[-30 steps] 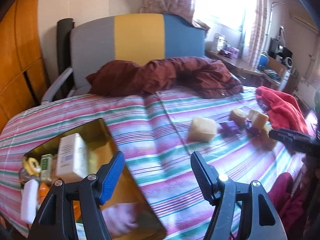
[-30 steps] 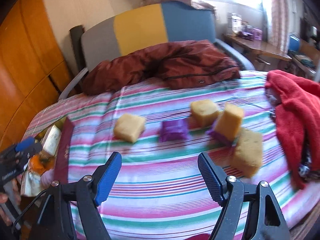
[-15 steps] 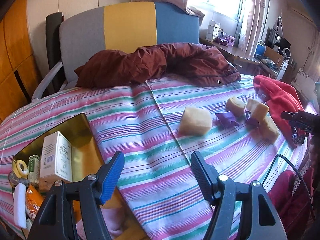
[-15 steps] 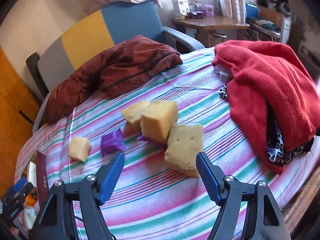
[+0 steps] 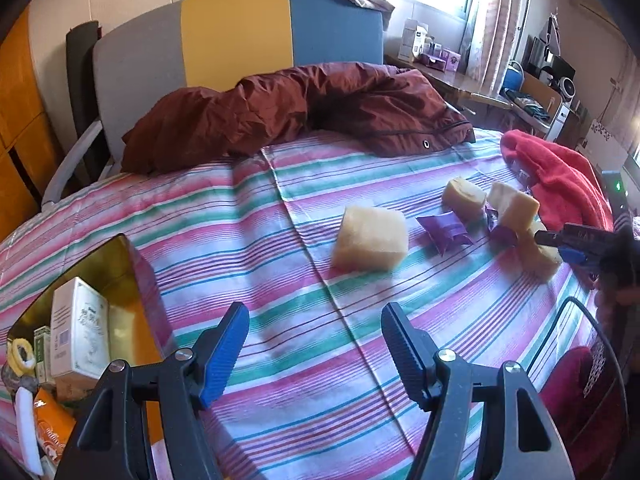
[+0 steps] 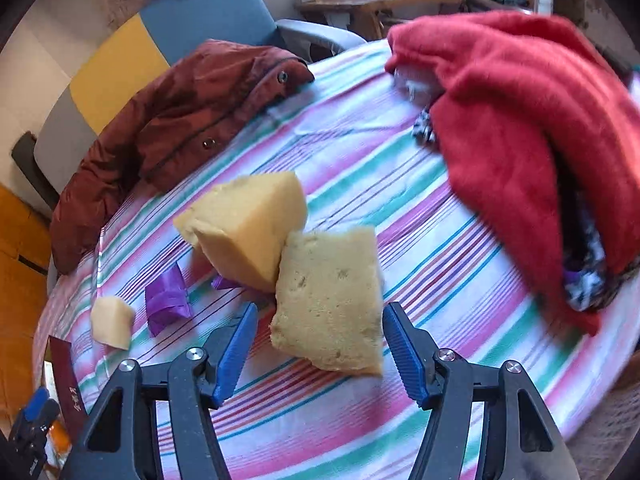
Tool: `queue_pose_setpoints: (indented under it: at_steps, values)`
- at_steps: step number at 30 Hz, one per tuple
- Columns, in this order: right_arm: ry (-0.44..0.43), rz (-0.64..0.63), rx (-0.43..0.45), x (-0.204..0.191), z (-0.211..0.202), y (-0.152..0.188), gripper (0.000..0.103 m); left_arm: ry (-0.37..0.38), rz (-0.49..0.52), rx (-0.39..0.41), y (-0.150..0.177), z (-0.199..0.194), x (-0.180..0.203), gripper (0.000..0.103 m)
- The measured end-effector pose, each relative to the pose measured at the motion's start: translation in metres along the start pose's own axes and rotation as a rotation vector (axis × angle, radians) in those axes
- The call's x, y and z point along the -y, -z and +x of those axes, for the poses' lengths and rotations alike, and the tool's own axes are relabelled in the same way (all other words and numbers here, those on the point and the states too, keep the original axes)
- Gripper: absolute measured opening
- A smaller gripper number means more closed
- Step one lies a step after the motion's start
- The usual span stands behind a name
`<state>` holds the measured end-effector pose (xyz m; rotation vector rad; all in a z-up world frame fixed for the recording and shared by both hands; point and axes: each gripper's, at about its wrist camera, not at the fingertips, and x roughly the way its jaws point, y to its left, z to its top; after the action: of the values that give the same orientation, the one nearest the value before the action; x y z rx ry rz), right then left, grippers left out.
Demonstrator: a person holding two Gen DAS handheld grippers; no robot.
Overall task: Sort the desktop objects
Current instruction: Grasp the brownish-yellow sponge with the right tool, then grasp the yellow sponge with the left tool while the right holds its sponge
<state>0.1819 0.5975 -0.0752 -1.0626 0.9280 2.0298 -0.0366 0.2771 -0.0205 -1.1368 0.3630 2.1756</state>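
Several yellow sponge blocks and purple packets lie on a striped cloth. In the right wrist view my right gripper [image 6: 320, 344] is open, its jaws on either side of the nearest sponge [image 6: 328, 300], not closed on it. A second sponge [image 6: 244, 224] leans behind it, a purple packet [image 6: 166, 298] and a small sponge [image 6: 110, 320] lie to the left. In the left wrist view my left gripper [image 5: 316, 344] is open and empty above the cloth, short of a sponge [image 5: 370, 238] and a purple packet [image 5: 444, 232]. The right gripper [image 5: 576, 240] shows at the far right.
A gold tin box [image 5: 116, 268] with a white carton [image 5: 80, 328] and small items sits at the left edge. A maroon jacket [image 5: 304, 112] lies at the back, a red fleece [image 6: 520, 120] at the right. A chair [image 5: 236, 28] stands behind.
My right gripper has moved forward and right, up to the nearest sponge, which now lies between its jaws. My left gripper has shifted slightly; the box has slid toward the left edge.
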Motion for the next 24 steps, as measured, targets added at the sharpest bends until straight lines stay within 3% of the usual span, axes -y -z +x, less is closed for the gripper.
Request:
queue_pose_setpoints:
  at_steps: [5,8,11,18,21,24]
  values:
    - [0.036,-0.027,-0.020,-0.003,0.013,-0.003,0.066,0.009,0.001,-0.010,-0.012,0.016,0.006,0.070]
    - [0.101,-0.077,-0.051,-0.009,0.022,0.001,0.059,0.026,-0.010,-0.024,-0.018,0.027,0.009,0.070]
    - [0.147,-0.133,-0.029,-0.016,0.020,0.003,0.055,0.035,-0.009,-0.037,-0.023,0.038,0.013,0.070]
    - [0.171,-0.150,-0.014,-0.016,0.017,0.004,0.055,0.046,0.022,-0.041,-0.040,0.059,0.026,0.074]
    - [0.172,-0.141,-0.012,-0.015,0.015,0.004,0.055,0.043,0.066,-0.045,-0.048,0.072,0.036,0.084]
    - [0.175,-0.125,0.005,-0.013,0.013,0.002,0.055,0.050,0.086,-0.058,-0.054,0.083,0.043,0.084]
